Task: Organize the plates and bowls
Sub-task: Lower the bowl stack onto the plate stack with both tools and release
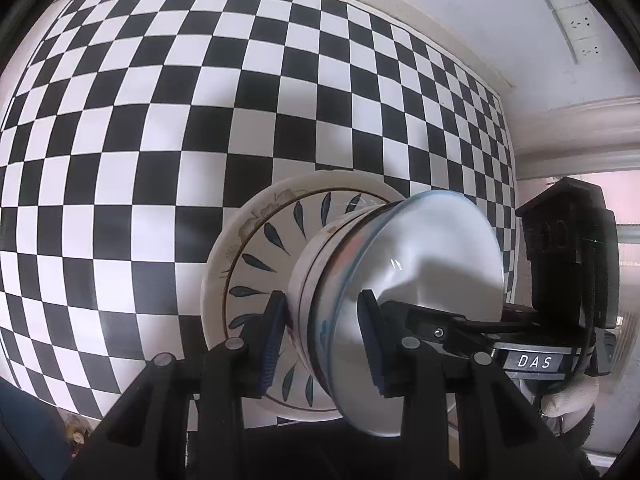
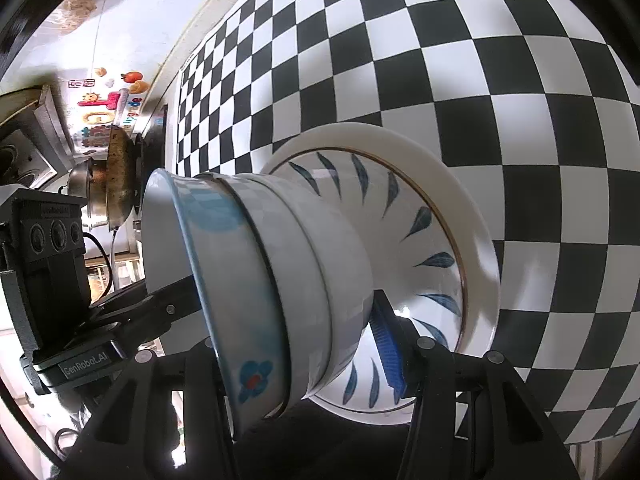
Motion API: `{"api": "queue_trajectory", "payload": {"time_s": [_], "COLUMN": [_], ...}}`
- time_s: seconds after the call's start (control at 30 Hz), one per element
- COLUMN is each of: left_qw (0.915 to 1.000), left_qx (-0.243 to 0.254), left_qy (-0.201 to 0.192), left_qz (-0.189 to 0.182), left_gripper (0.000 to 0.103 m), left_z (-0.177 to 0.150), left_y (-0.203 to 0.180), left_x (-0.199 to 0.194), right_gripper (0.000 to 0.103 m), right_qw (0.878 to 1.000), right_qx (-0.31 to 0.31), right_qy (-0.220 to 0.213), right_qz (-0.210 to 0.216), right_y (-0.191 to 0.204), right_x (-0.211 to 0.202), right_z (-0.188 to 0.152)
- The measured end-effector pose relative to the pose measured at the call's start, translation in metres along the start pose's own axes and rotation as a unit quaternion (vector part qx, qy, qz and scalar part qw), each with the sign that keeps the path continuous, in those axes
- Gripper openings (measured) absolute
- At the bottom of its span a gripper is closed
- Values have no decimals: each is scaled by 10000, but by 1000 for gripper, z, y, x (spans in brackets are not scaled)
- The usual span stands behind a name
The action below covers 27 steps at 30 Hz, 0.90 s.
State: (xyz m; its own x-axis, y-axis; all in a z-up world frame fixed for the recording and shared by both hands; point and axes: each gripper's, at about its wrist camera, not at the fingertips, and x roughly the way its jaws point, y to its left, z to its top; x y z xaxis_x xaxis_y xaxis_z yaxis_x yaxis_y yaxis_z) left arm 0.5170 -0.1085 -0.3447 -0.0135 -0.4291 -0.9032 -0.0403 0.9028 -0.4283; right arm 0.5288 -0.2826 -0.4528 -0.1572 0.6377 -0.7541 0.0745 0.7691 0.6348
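My left gripper clamped on stacked bowls' rim, my right gripper likewise clamped on them, leaf-patterned plate underneath, checkerboard counter.

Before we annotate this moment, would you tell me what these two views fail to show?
- Left wrist view: the top bowl hides the right claw fingertip inside it.
- Right wrist view: the bowl stack hides the right claw's left finger.
- Both: the leaf-pattern plate centre, under the bowls.
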Motion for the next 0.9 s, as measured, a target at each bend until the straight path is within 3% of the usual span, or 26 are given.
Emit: {"api": "queue_trajectory", "payload": {"time_s": [0.9], "left_qw": [9996], "left_qx": [-15], "left_qy": [32], "left_qz": [288], "left_gripper": [32], "left_z": [-2], "left_y": [-3], "left_x": [11], "right_gripper": [52], "right_qw": [9992], "right_qx": [-91], "right_qy": [29], "right_qz": [-393], "right_y": [2], "right_x": [4], "right_z": [2]}}
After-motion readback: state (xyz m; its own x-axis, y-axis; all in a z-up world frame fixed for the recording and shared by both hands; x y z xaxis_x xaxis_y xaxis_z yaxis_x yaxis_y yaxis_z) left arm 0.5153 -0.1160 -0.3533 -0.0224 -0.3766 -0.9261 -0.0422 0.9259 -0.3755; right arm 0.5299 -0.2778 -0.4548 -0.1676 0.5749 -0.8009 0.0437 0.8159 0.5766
